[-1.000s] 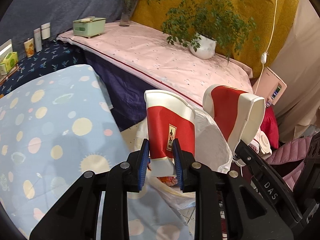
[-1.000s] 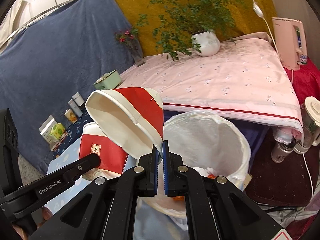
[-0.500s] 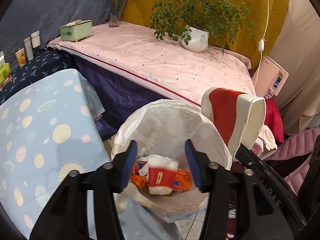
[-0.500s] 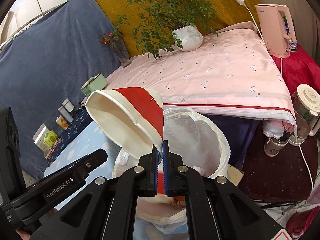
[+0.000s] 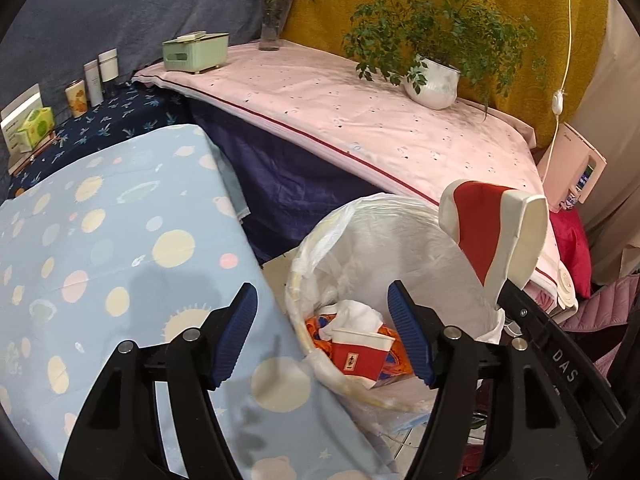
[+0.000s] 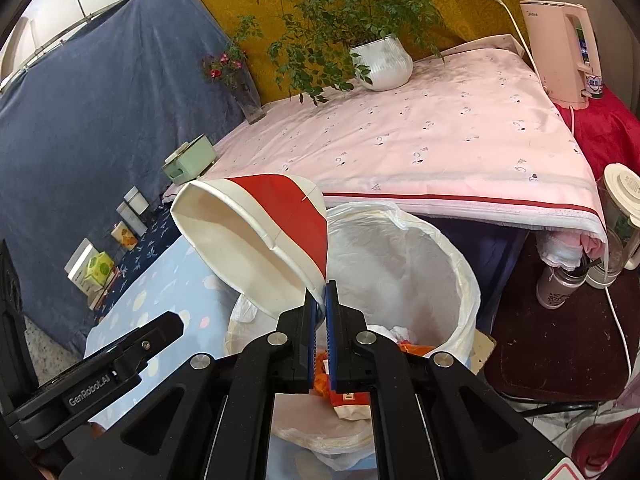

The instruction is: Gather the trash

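Now the left gripper (image 5: 322,332) stands wide, its red paper cup (image 5: 358,354) dropped into the lined trash bin (image 5: 320,240); the right gripper (image 6: 320,300) pinches a second cup (image 6: 256,240) above it.

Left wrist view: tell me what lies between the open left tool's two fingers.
In the left wrist view, the left tool frames the lined trash bin, with a dropped red paper cup on tissue and orange wrappers inside.

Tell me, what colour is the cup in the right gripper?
Red with white bands, the paper cup shows best in the right wrist view.
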Motion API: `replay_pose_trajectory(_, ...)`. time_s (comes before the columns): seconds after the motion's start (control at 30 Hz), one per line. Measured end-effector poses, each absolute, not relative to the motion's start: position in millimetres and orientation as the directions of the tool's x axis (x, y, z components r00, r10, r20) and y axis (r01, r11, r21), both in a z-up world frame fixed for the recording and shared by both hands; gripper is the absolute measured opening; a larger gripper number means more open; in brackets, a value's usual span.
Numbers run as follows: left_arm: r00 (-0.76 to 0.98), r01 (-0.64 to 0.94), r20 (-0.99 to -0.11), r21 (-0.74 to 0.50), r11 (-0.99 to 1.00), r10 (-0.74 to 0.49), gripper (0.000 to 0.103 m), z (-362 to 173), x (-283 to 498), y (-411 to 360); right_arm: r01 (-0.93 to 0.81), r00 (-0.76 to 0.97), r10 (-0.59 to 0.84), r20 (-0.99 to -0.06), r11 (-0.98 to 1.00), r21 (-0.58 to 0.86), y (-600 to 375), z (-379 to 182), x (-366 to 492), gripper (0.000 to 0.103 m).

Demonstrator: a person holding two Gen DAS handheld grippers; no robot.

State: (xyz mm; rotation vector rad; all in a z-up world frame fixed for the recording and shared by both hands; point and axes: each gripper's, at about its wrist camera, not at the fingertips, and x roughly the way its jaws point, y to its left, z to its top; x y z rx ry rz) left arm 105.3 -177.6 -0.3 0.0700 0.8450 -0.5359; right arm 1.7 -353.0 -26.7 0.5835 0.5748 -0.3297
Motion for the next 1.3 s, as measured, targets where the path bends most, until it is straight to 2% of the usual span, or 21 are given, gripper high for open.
replay_pose_trajectory(0.07,0.545,0.470,-0.729,-0.143,0.871,-0.414,0.066,-1,105,-173,0.448,0.790,-0.132,-0.598,0.791,0.417,-350,-27,5,0.010)
replay_pose_trajectory(0.43,0.546,0.457,-0.737,-0.137,0.879,-0.399,0.068,-6,103,-159,0.423,0.786,-0.114,-0.608,0.816,0.394,-333,-20,10,0.013)
replay_pose_trajectory(0.57,0.560,0.449,-0.732,-0.124,0.885,-0.387,0.073,-7,101,-154,0.422,0.777,-0.115,-0.619,0.825,0.376,-329,-18,9,0.028)
replay_pose_trajectory(0.67,0.563,0.447,-0.733,-0.118,0.887,-0.381,0.073,-8,100,-150,0.426,0.770,-0.121,-0.627,0.829,0.363,-327,-17,7,0.034)
replay_pose_trajectory(0.77,0.572,0.437,-0.735,-0.102,0.894,-0.364,0.075,-9,99,-146,0.431,0.758,-0.128,-0.640,0.835,0.343,-325,-17,5,0.038)
replay_pose_trajectory(0.93,0.592,0.420,-0.735,-0.067,0.905,-0.329,0.079,-10,93,-137,0.426,0.734,-0.144,-0.664,0.859,0.285,-314,-15,5,0.039)
replay_pose_trajectory(1.1,0.609,0.408,-0.735,-0.032,0.913,-0.298,0.085,-12,87,-130,0.422,0.718,-0.177,-0.673,0.880,0.218,-302,-13,0,0.051)
replay_pose_trajectory(1.3,0.599,0.389,-0.746,-0.047,0.920,-0.291,0.086,-15,85,-118,0.431,0.701,-0.206,-0.683,0.885,0.176,-294,-13,-6,0.060)
